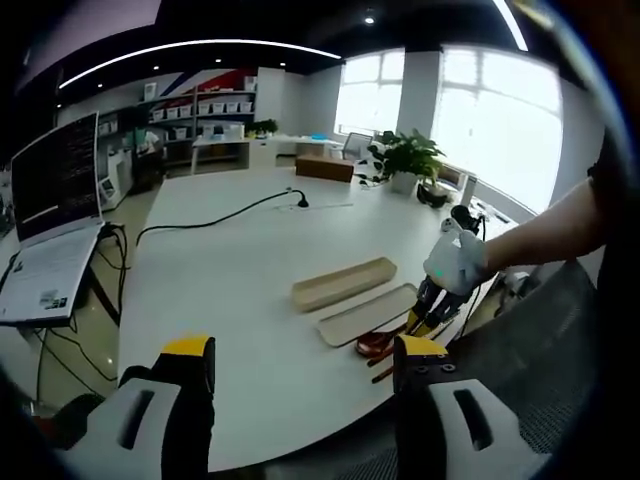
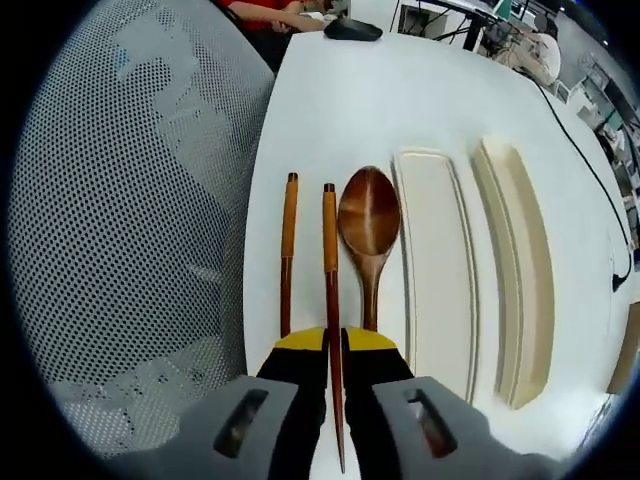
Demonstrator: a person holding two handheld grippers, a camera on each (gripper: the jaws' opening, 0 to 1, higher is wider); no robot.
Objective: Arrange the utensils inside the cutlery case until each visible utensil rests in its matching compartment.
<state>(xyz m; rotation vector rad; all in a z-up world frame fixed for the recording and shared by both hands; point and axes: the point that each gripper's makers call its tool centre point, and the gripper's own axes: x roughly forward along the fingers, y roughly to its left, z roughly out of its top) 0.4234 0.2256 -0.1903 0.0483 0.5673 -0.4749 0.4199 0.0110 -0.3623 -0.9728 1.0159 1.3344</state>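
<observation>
Right tool (image 2: 334, 352) at bottom centre of the right gripper view, jaws pinched on one chopstick (image 2: 329, 262), gripped low for lifting toward the case; second chopstick (image 2: 287, 255) just left, loose on the surface (image 2: 330, 90); spoon (image 2: 369, 222) just right; case tray (image 2: 437, 270) and lid (image 2: 515, 260) beyond, at right; left tool (image 1: 300, 365) spread wide, empty, held back at lower frame.

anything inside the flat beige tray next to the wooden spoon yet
Nothing: the flat beige tray is bare where visible. The brown wooden spoon lies beside it on the white table. The right gripper covers its near corner.
</observation>
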